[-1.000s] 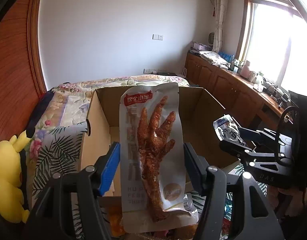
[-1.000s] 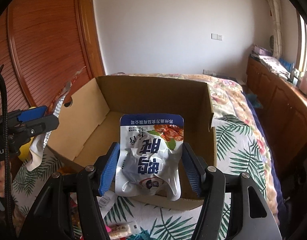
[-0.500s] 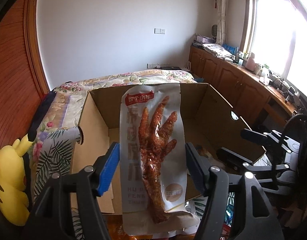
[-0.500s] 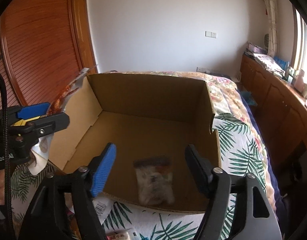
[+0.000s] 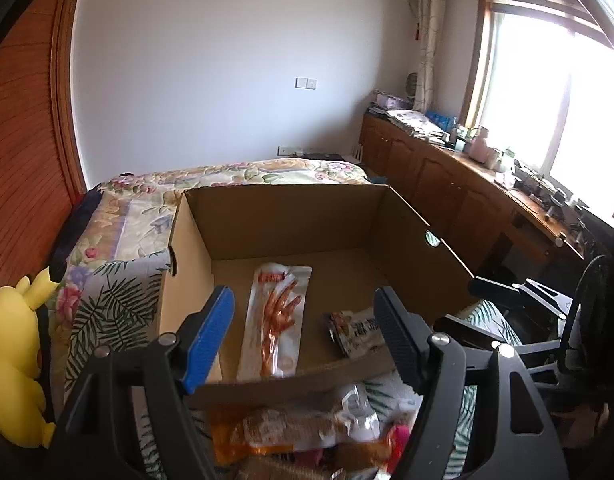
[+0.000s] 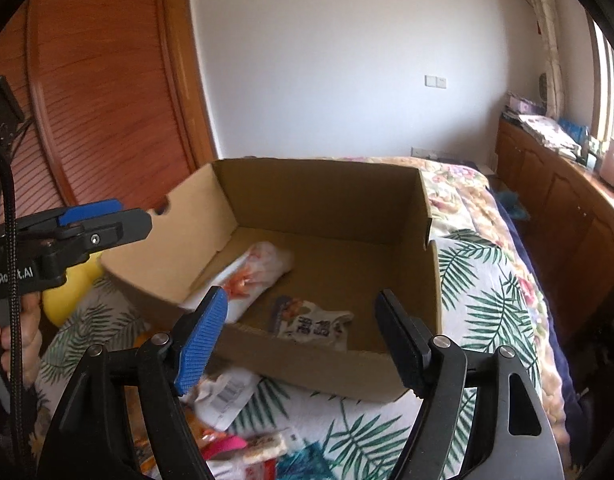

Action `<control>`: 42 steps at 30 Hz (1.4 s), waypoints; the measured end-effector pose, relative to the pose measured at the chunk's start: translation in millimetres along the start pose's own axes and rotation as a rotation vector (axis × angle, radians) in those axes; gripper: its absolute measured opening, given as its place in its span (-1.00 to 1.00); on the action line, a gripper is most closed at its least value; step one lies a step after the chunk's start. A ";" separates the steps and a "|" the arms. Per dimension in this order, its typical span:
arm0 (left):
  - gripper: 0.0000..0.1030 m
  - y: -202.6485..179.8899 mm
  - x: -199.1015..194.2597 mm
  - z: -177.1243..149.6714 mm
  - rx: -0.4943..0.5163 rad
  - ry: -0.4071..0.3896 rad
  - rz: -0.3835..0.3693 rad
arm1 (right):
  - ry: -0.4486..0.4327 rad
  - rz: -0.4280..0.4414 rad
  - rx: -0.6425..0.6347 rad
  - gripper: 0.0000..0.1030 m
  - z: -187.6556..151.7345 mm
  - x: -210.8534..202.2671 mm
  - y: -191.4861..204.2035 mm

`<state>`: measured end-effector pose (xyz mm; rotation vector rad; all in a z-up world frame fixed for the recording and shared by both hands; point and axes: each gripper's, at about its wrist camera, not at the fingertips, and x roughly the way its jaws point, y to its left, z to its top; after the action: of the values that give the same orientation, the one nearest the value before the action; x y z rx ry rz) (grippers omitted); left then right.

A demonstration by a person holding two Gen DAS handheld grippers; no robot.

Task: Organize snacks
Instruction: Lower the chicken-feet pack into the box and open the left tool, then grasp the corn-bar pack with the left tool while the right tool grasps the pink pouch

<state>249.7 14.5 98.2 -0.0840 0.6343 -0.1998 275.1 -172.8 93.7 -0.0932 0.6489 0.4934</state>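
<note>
Ahead of both empty, spread jaws, the chicken-foot pack (image 5: 275, 320) and white pouch (image 5: 357, 330) lie in the cardboard box (image 5: 291, 216), so I'd dip toward the loose snacks (image 5: 303, 428) beneath, left gripper (image 5: 303, 336) opening wider.

I face a plain white wall (image 5: 211, 92) with a switch plate (image 5: 306, 83) on it. Louvered reddish wood doors (image 6: 107, 92) stand at my left. A bright window (image 5: 555, 92) (washed out by daylight) sits above a long run of wooden cabinets (image 5: 439, 176). A bed (image 6: 487, 280) wears floral and palm-leaf covers.
</note>
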 end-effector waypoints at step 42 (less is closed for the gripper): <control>0.42 16.8 28.8 -141.5 -0.086 0.236 0.109 | 0.147 0.146 -0.122 0.20 -86.2 19.7 60.0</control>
<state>190.7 22.4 -34.5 -0.1093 0.8807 -0.0777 212.5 -132.1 17.3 -0.2002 0.7732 0.6711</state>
